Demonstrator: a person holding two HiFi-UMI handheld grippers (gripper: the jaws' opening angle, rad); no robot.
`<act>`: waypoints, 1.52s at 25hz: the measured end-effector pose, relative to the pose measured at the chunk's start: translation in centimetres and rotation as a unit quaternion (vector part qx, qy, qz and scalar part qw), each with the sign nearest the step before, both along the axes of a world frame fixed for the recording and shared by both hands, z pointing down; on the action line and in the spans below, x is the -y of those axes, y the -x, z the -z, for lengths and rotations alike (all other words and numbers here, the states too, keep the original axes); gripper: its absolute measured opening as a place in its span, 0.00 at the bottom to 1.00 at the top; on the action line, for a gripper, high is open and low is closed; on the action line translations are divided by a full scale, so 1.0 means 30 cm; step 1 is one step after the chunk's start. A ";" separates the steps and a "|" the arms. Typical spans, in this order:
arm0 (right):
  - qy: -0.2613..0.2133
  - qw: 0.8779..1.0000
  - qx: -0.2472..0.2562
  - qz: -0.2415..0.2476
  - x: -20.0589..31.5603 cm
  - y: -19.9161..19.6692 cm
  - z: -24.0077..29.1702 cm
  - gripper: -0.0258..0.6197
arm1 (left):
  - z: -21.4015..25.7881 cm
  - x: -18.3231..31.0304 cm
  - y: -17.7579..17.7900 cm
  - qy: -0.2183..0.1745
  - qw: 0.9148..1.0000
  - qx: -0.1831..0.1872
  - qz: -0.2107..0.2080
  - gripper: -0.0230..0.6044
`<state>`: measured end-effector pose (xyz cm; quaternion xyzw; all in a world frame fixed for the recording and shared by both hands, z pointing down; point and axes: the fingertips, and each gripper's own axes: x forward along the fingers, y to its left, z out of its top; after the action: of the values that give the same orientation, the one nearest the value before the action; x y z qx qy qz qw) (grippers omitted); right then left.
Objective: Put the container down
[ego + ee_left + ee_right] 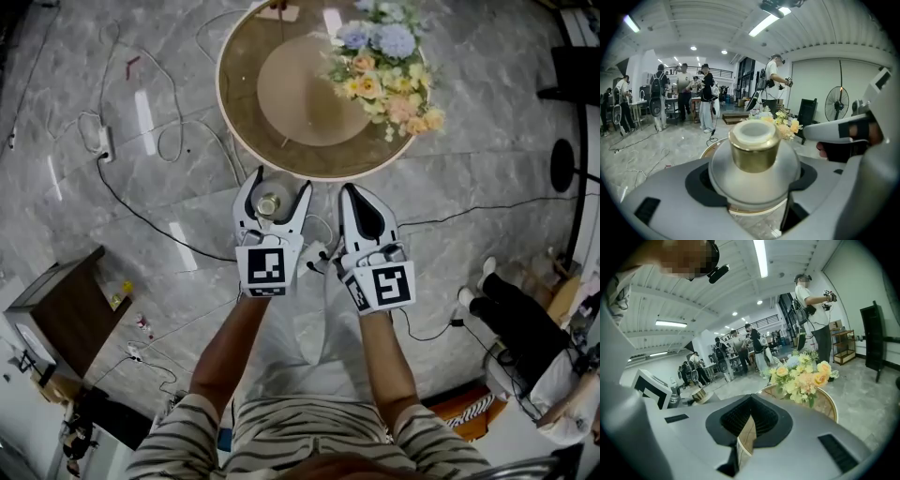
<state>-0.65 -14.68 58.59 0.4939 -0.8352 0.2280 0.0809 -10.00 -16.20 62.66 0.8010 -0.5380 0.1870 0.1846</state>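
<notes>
A frosted white round container (269,203) with a gold neck (753,150) sits between the jaws of my left gripper (282,183), which is shut on its body. It hangs upright over the floor, just short of the near rim of the round brown table (246,56). A bouquet of yellow, peach and blue flowers (384,66) stands on the table's right side. My right gripper (349,190) is beside the left one, to its right. Its jaws are together with nothing between them, and the table rim (825,404) and flowers (801,376) lie ahead of it.
Cables and a power strip (105,141) run over the grey marble floor to the left. A dark brown cabinet (61,309) stands at lower left. A person (525,328) sits on the floor at right, near a black stand base (562,164). Several people stand in the far hall (684,93).
</notes>
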 end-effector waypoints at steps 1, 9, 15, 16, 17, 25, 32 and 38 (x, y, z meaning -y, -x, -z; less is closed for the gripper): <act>0.002 1.000 0.001 -0.001 0.002 0.000 -0.018 0.05 | -0.021 0.007 -0.003 0.001 1.000 0.002 -0.003 0.56; 0.014 1.000 -0.004 0.003 0.022 -0.015 -0.125 0.05 | -0.197 0.069 -0.014 0.015 1.000 0.003 0.006 0.56; 0.016 1.000 -0.009 0.006 0.041 -0.024 -0.189 0.05 | -0.345 0.109 -0.029 0.029 0.999 0.011 0.011 0.57; 0.017 1.000 -0.009 0.006 0.043 -0.026 -0.198 0.05 | -0.368 0.116 -0.035 0.030 0.999 0.013 0.010 0.56; 0.017 1.000 -0.009 0.006 0.043 -0.029 -0.206 0.05 | -0.389 0.123 -0.040 0.032 0.999 0.015 0.009 0.56; 0.034 0.999 -0.007 0.002 0.037 -0.040 -0.291 0.05 | -0.556 0.181 -0.061 0.048 0.998 0.027 0.005 0.57; 0.042 0.999 -0.005 0.011 0.039 -0.034 -0.341 0.05 | -0.665 0.216 -0.076 0.060 0.998 0.036 0.003 0.57; 0.046 0.999 -0.006 0.010 0.043 -0.034 -0.371 0.05 | -0.725 0.239 -0.085 0.063 0.997 0.048 -0.001 0.57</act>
<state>0.38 -15.97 69.73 0.4822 -0.8283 0.2628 0.1107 -7.44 -23.37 84.40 0.7783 -0.5328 0.2588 0.2085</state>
